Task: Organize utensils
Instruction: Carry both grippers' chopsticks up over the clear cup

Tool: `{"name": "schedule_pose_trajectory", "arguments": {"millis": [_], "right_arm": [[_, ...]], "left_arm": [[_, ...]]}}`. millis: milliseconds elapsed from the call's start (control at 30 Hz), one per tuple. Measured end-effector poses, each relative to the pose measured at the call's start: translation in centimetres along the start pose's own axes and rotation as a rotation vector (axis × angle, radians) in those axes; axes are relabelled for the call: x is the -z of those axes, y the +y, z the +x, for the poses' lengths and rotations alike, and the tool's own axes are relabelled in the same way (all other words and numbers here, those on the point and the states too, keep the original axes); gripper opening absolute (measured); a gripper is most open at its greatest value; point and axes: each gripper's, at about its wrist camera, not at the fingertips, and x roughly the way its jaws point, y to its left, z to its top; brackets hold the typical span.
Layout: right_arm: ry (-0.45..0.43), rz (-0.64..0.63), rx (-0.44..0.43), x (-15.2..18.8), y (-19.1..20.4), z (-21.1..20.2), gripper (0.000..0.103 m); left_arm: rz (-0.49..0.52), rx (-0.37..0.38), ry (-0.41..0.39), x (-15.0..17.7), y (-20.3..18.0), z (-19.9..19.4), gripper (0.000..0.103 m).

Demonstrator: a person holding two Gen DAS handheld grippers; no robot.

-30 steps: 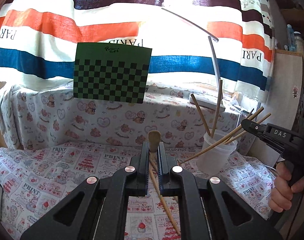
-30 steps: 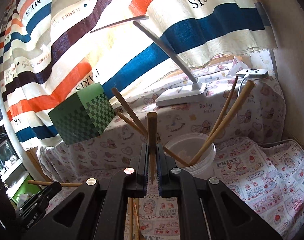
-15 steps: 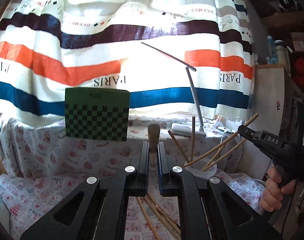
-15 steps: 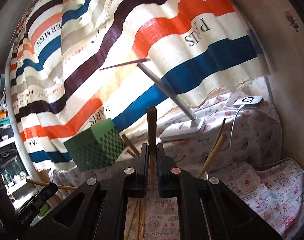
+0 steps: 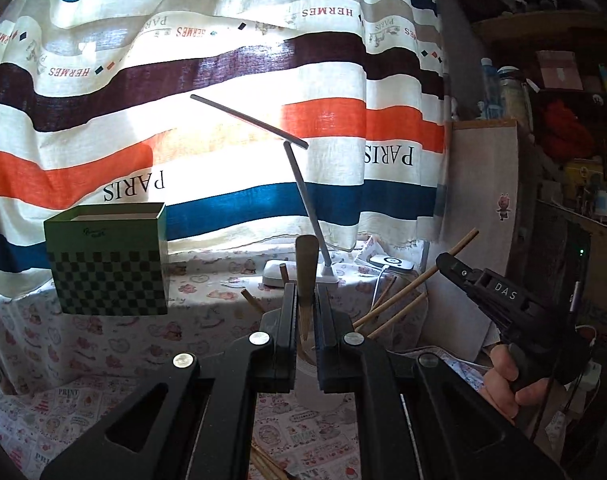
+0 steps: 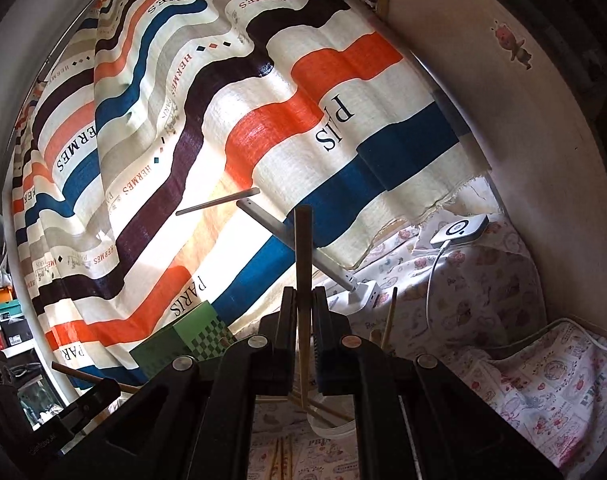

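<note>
Striped curtain (image 5: pixel 231 80) behind, printed cloth over the tabletop (image 5: pixel 43 404); desk lamp (image 5: pixel 303 184) and green checked box (image 5: pixel 107 264) at the back. We carry a chopstick in each tool: left tool (image 5: pixel 305 320) clamped on a chopstick (image 5: pixel 305 264) standing upright, right tool (image 6: pixel 301 320) clamped on another chopstick (image 6: pixel 303 248). White cup (image 5: pixel 315 384), several sticks already in it, sits just below and ahead. More sticks lie loose on the cloth (image 6: pixel 281 460). We judge: bring one tip over the rim at a time, avoid the leaning sticks, release only once the tip is well inside.
</note>
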Motion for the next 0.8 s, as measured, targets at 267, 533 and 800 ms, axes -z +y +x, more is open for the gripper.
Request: {"name": "schedule_pose_trajectory", "arguments": {"millis": [267,533,800], "right_arm": [[0.043,-0.005,0.068,0.4,-0.9,1.6,0.008],[0.165,-0.059,0.106,2.2,-0.6,4.4,0.008],[0.260,-0.085,0.155,3.6,-0.9,6.3,0.008]], "left_arm": [[0.035,-0.012,0.062,0.0,-1.9,3.4,0.006],[0.074,-0.027,0.120,-0.5,-2.4,8.8,0.006],[0.100,-0.043,0.218,-0.8,-3.4,13.0,0.006]]}}
